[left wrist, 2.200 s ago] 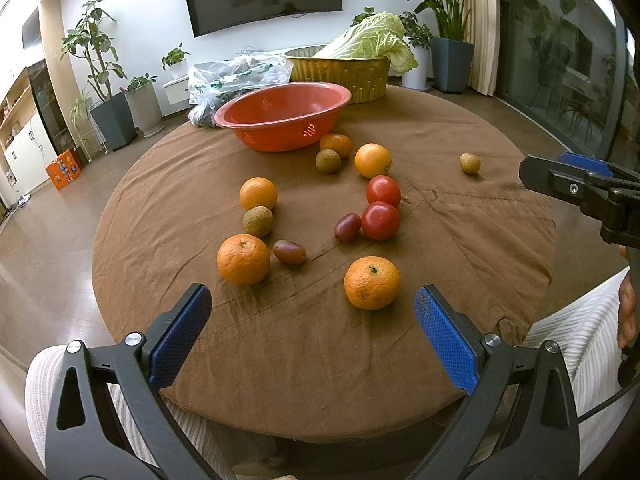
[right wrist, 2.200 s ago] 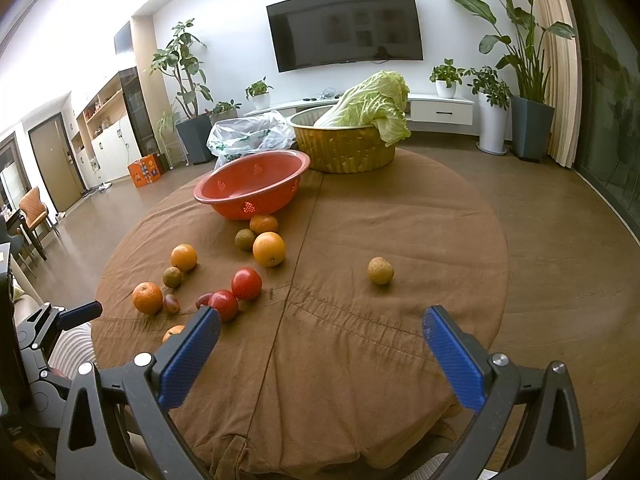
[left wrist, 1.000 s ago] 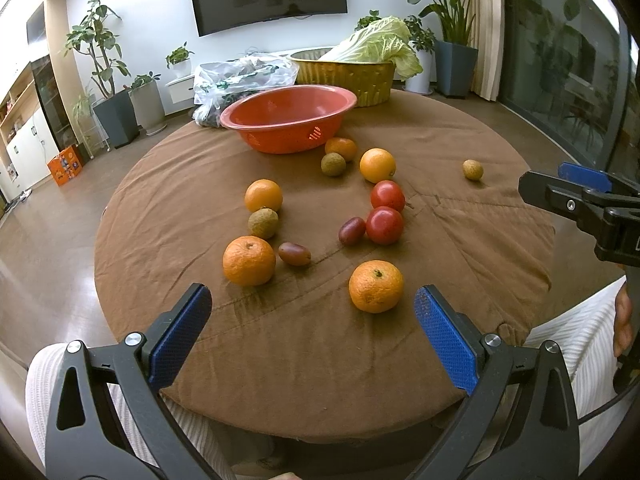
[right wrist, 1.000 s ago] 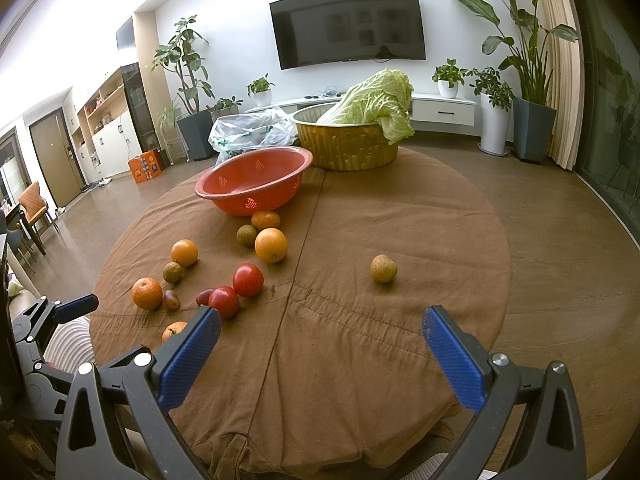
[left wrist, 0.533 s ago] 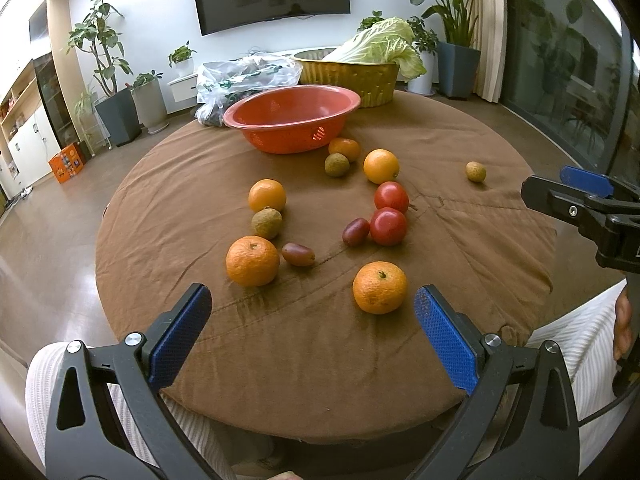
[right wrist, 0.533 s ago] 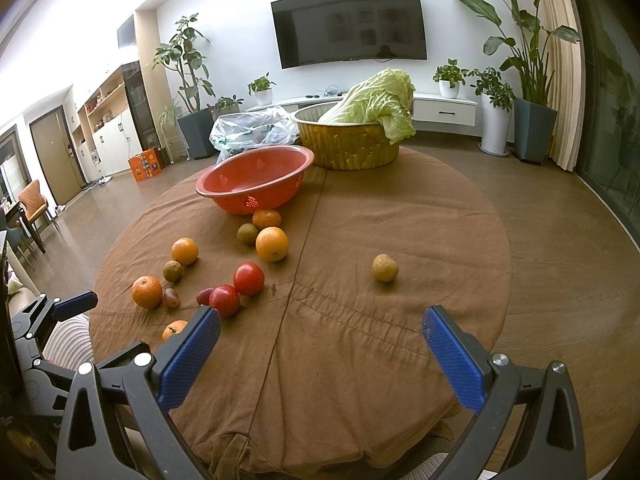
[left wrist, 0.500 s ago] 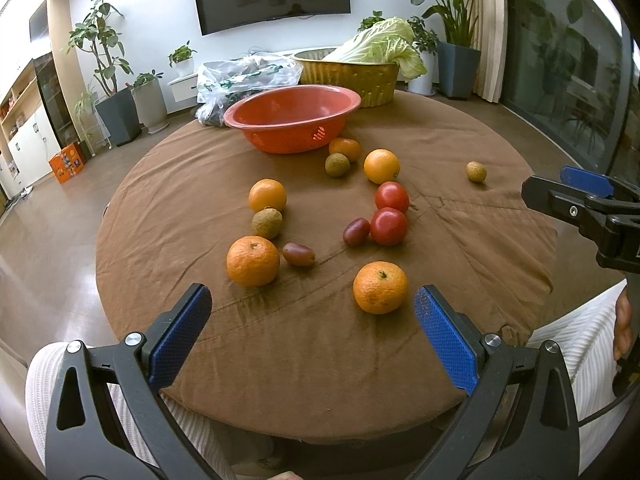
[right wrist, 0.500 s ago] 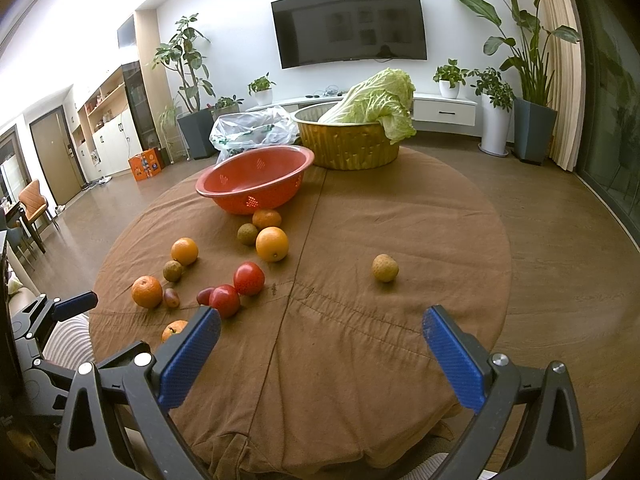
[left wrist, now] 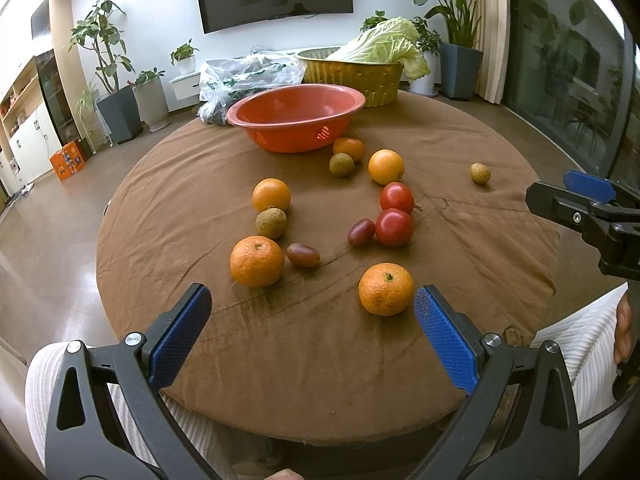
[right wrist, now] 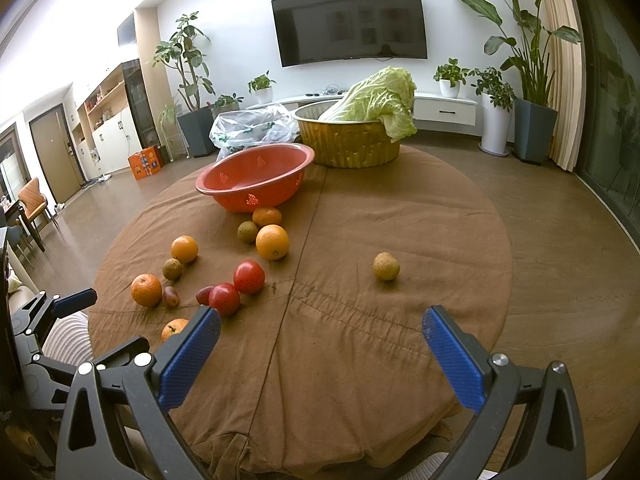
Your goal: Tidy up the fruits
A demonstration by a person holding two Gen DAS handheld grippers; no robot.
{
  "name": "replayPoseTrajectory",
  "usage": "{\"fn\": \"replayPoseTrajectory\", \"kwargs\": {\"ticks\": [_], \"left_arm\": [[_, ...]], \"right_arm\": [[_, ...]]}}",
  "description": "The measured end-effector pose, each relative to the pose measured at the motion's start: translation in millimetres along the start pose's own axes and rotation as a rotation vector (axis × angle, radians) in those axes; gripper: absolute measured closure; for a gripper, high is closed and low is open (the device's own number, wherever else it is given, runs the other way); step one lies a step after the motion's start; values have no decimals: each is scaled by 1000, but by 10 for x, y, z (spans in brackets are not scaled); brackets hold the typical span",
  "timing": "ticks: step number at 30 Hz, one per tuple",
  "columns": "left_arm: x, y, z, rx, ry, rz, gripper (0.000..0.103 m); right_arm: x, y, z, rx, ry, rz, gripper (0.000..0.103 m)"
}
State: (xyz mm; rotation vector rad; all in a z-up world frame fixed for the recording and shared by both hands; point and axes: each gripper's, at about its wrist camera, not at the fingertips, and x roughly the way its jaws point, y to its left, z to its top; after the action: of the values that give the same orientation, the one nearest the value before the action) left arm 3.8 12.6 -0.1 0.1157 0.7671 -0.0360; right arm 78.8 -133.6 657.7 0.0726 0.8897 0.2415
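Left wrist view: the left gripper (left wrist: 312, 328), fingers spread wide, is being held just short of the nearest mandarin (left wrist: 385, 289) on the brown tablecloth (left wrist: 460, 248). The right gripper (right wrist: 320, 354), likewise spread and holding nothing, is being kept over bare cloth. The round mandarin is likely being put at risk of rolling off the near edge if it is nudged by one blue pad (left wrist: 445, 338) before closure.

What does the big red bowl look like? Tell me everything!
The red bowl is a wide, round, plastic-looking strainer with little holes in clusters through its wall and a flat rim. It sits upright and looks empty on the brown tablecloth. A small orange lies right at its base, seemingly touching.
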Motion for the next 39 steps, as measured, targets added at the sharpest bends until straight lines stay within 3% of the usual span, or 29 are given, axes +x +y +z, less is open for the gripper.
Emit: {"fn": "replayPoseTrajectory", "kwargs": {"ticks": [8, 20, 29, 33, 39], "left_arm": [[136, 155, 83, -25, 14, 3, 0], [463, 490, 395, -84, 31, -17, 0], [822, 615, 667, -92, 55, -58, 0], [989, 632, 769, -79, 69, -71, 5], [1238, 680, 845, -77, 119, -111, 23]], "right_arm": [[105, 12, -96, 22, 18, 14, 0], [255, -162, 246, 17, 34, 10, 1], [581, -116, 372, -77, 118, -24, 37], [721, -126, 368, -95, 157, -40, 38], [844, -197, 379, -93, 185, -65, 38]]}}
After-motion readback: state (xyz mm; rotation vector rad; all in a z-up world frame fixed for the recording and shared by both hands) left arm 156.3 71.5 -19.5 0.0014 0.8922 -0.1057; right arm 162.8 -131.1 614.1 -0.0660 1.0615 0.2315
